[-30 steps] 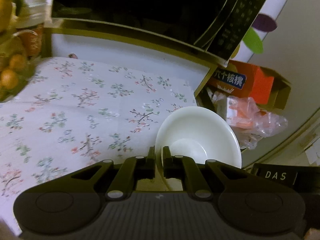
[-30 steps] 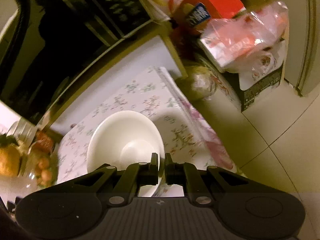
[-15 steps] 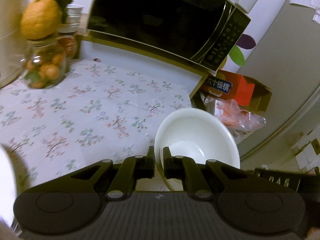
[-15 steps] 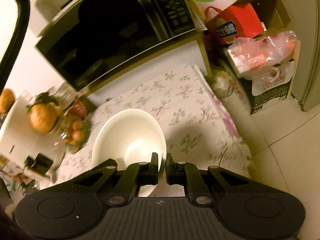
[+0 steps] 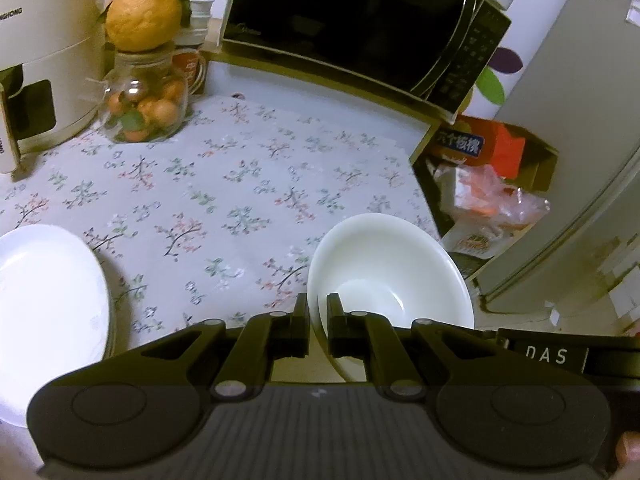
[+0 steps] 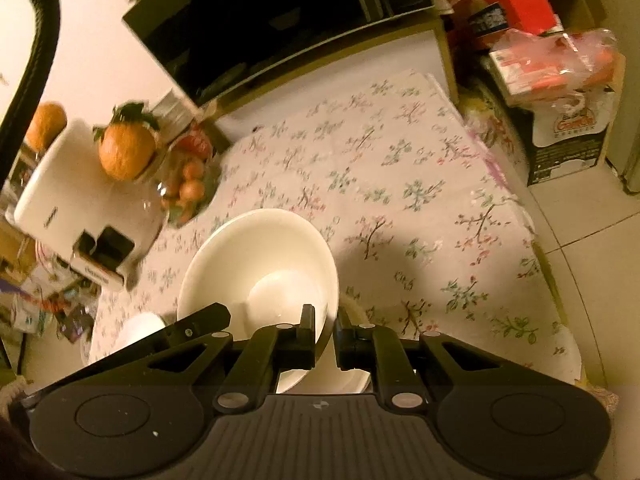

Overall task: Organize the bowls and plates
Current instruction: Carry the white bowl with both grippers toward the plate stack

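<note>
My left gripper (image 5: 318,320) is shut on the near rim of a white bowl (image 5: 392,264) and holds it above the right edge of the floral table (image 5: 240,184). My right gripper (image 6: 325,330) is shut on the rim of a second white bowl (image 6: 260,264), held above the table's near side. In the right wrist view, part of another white dish (image 6: 348,376) shows under the fingers. A white plate (image 5: 48,300) lies at the left in the left wrist view.
A black microwave (image 5: 360,28) stands at the back of the table. A glass jar of small oranges (image 5: 144,100) with a large citrus (image 5: 144,12) on top and a white appliance (image 5: 44,52) stand at the back left. Boxes and bags (image 5: 484,184) sit on the floor to the right.
Both grippers have pulled back and up with their bowls, so more of the table shows. The jar, the appliance and the white plate have come into view.
</note>
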`<action>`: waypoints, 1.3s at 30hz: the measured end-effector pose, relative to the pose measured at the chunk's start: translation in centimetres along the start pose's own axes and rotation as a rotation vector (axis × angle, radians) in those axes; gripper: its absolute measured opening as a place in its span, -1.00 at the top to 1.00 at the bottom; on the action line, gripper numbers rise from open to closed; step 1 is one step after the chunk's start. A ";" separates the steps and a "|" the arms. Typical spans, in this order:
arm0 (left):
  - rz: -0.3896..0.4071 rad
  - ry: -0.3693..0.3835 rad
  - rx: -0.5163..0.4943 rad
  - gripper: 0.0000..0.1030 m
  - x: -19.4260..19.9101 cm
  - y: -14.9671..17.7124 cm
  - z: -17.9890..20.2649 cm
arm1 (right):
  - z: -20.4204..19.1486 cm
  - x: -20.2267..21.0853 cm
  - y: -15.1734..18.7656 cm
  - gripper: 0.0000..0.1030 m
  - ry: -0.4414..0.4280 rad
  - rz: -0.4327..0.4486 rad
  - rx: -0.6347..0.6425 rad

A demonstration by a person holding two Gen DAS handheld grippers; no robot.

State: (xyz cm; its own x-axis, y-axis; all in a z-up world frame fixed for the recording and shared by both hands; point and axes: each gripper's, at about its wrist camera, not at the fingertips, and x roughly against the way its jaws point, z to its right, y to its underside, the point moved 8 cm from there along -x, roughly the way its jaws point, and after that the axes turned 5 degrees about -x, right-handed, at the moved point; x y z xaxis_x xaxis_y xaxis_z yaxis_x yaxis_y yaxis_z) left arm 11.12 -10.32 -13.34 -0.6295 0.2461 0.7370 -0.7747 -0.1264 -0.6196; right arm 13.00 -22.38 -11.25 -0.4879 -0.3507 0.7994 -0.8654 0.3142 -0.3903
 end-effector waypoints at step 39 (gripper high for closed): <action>-0.113 -0.111 -0.081 0.56 -2.0 3.5 -1.5 | 0.5 -2.9 2.4 0.33 0.183 -0.055 0.216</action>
State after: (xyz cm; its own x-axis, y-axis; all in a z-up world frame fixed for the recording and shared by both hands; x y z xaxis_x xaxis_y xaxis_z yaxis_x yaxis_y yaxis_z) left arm 9.81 -9.78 -17.40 -0.5450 0.1465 0.8255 -0.8363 -0.0249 -0.5477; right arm 12.28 -21.08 -14.69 -0.4274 -0.1908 0.8837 -0.9041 0.0973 -0.4162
